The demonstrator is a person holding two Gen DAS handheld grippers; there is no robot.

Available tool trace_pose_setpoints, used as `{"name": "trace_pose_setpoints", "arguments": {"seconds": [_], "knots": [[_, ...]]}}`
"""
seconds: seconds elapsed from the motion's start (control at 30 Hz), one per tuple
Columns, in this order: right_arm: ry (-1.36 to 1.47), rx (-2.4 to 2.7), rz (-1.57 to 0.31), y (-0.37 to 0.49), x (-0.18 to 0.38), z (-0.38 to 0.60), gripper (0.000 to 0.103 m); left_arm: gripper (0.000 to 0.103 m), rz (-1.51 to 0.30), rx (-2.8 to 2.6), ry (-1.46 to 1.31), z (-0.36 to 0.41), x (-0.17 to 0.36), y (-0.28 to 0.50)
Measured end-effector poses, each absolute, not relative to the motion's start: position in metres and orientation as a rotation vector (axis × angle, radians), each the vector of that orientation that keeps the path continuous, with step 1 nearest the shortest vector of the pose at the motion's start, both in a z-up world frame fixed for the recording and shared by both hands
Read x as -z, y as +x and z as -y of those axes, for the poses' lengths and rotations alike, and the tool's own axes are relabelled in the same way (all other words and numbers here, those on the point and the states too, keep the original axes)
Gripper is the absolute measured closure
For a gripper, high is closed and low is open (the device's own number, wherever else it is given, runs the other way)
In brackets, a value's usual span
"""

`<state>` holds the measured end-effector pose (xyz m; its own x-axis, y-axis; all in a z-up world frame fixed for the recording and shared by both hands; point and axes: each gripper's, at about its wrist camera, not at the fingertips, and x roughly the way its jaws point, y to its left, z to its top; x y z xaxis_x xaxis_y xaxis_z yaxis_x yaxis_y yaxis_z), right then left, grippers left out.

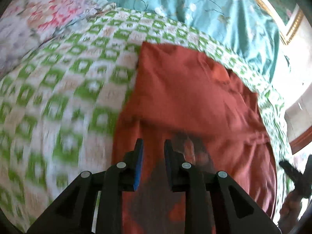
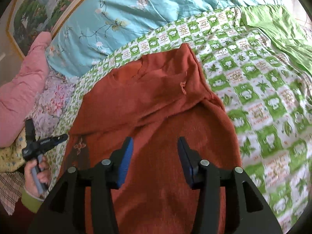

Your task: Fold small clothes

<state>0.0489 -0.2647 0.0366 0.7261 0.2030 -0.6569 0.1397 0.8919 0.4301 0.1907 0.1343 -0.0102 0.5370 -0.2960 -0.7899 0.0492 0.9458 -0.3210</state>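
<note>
A rust-red garment (image 1: 187,89) lies spread on a green-and-white checked bed cover (image 1: 68,78). It also fills the middle of the right wrist view (image 2: 156,107), partly folded over itself, with a small flower print near its left edge. My left gripper (image 1: 154,146) hovers over the garment's near part, jaws a little apart and empty. My right gripper (image 2: 155,143) is open wide and empty above the garment. The left gripper also shows at the left edge of the right wrist view (image 2: 44,142), held in a hand.
A turquoise flowered quilt (image 2: 126,15) is bunched behind the garment. A pink pillow (image 2: 21,85) and floral bedding (image 1: 39,13) lie to the side. A framed picture (image 2: 39,9) leans at the back. A plain green sheet (image 2: 276,31) lies at the far right.
</note>
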Motion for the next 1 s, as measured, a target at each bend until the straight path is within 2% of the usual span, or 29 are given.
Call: {"name": "trace_pose_setpoints", "arguments": {"seconds": [0.17,0.23,0.5,0.97,1.0], "knots": [[0.456,-0.057,-0.781,0.026,-0.038,0.257,0.052,0.079,-1.006,0.221,-0.267,-0.142,0.010,0.123],[0.446,-0.075,-0.788,0.016,-0.037,0.253,0.050,0.073,-1.015,0.223,-0.263,-0.146,0.011,0.100],[0.421,-0.143,-0.812,-0.031,-0.032,0.247,0.044,0.065,-1.052,0.260,-0.247,-0.161,0.018,0.027],[0.520,-0.097,-0.811,-0.097,-0.023,0.284,0.041,0.065,-1.088,0.259,-0.264,-0.169,0.024,-0.006],[0.525,-0.094,-0.818,-0.101,-0.021,0.286,0.041,0.062,-1.084,0.242,-0.261,-0.172,0.024,-0.008]]}}
